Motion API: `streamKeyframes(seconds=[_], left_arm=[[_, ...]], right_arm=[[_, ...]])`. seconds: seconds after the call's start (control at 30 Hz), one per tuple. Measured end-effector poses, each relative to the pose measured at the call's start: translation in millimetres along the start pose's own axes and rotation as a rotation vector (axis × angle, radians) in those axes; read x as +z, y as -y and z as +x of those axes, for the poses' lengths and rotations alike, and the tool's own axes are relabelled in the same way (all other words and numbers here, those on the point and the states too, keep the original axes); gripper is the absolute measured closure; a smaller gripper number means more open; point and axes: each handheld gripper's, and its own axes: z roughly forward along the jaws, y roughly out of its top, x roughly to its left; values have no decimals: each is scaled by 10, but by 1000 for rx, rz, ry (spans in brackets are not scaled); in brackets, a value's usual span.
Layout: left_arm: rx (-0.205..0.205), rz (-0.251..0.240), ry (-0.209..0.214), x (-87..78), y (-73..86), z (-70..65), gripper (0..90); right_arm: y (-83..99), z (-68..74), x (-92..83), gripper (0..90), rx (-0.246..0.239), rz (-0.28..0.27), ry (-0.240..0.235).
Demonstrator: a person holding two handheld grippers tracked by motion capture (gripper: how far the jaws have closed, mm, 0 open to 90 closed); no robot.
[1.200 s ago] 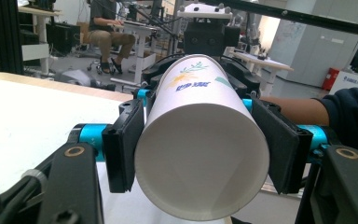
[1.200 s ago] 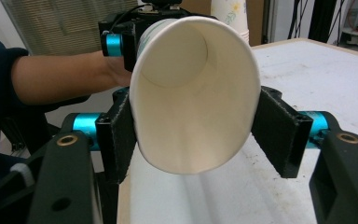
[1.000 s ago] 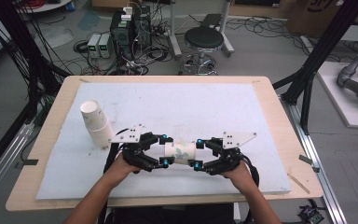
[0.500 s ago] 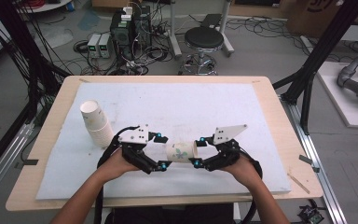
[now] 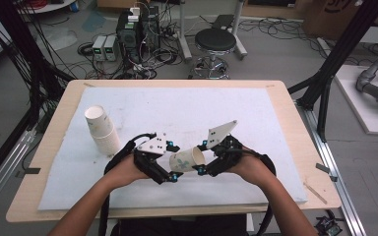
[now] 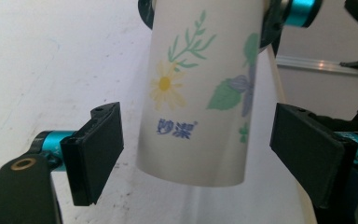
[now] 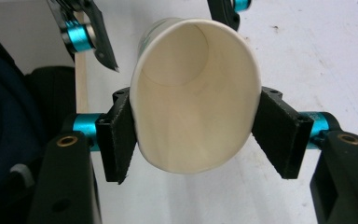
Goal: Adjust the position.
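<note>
White table mat, the landmark. Stack of paper cups lies near its left edge. Above the mat's near-middle, flowered paper cup held off the surface. Right gripper clamps its rim end, squeezing it oval. Left gripper: jaws just opened, spread wide around the cup's base, pads clear of it.

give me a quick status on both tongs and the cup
Right tongs clamped on the paper cup near its rim, squeezing it oval. Left tongs have just been opening, pads off the cup's base end. Cup stack sits apart at left, nothing in the way.
</note>
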Motion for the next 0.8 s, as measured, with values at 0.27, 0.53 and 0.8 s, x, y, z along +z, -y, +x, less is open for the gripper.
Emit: streamKeyframes(seconds=[0.27,0.53,0.8], left_arm=[[-3,43,3,61,2,19,182],[-4,63,24,97,-9,29,214],[-1,70,63,151,-17,18,317]], right_arm=[[-259,20,84,351,-83,175,11],[-327,39,138,348,-99,231,-1],[-347,64,185,345,-115,249,-17]])
